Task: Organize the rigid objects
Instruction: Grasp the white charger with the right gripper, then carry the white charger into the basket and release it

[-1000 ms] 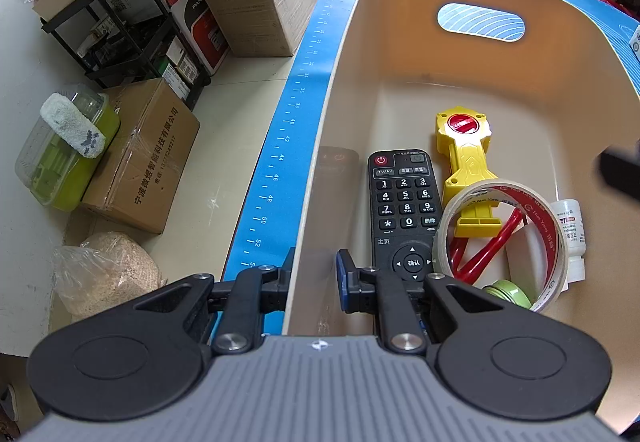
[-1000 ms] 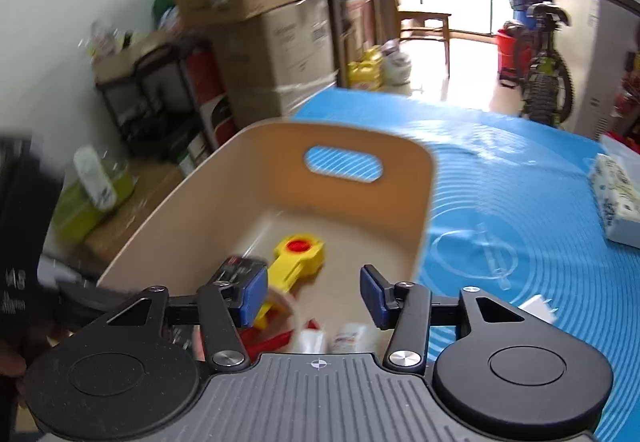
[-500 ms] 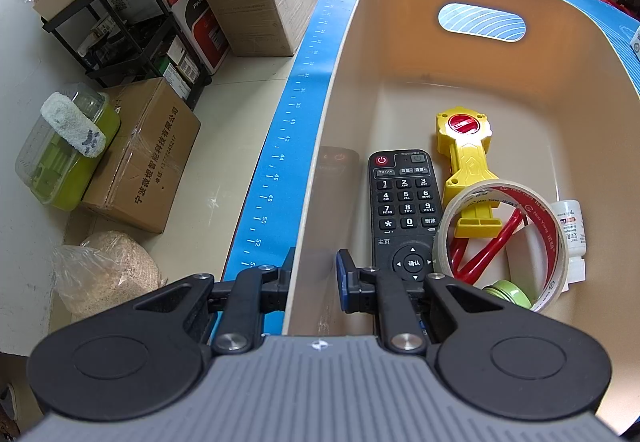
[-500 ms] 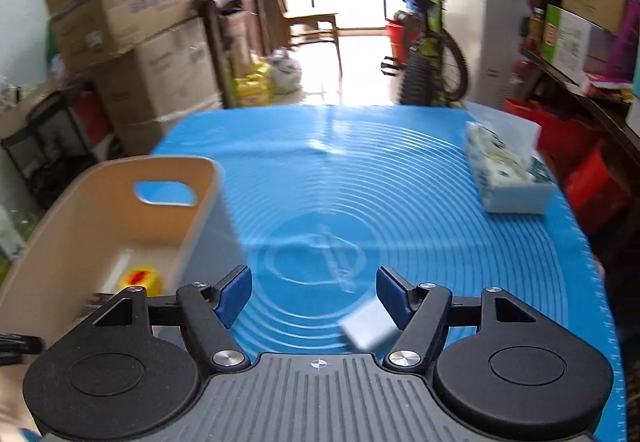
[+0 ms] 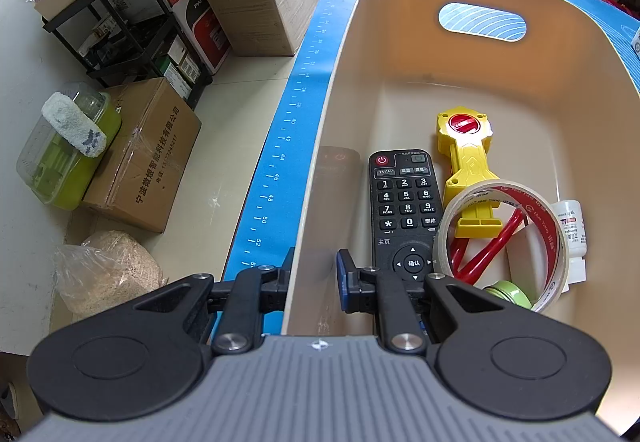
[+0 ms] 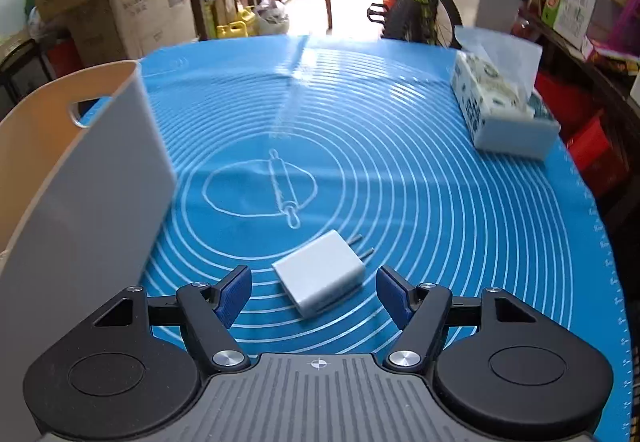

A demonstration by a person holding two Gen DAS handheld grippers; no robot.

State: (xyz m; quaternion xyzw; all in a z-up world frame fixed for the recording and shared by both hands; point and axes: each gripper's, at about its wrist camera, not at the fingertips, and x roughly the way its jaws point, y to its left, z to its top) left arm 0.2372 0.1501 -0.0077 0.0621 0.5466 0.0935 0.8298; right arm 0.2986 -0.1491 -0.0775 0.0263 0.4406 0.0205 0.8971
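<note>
A beige bin stands at the left edge of the blue mat. My left gripper is shut on its near left wall, one finger outside and one inside. In the bin lie a black remote, a yellow toy, a tape roll, a red piece, a white bottle and a green lid. In the right wrist view a white charger plug lies on the mat, right of the bin. My right gripper is open just above it, pads clear of its sides.
A tissue box sits at the mat's far right. Beyond the table are stacked cardboard boxes, a bicycle and shelves. Left of the table, on the floor, stand a box and a black rack.
My right gripper swung from above the bin to the right and down over the mat, now over the charger plug, with its jaws wider. The left gripper and bin stayed still.
</note>
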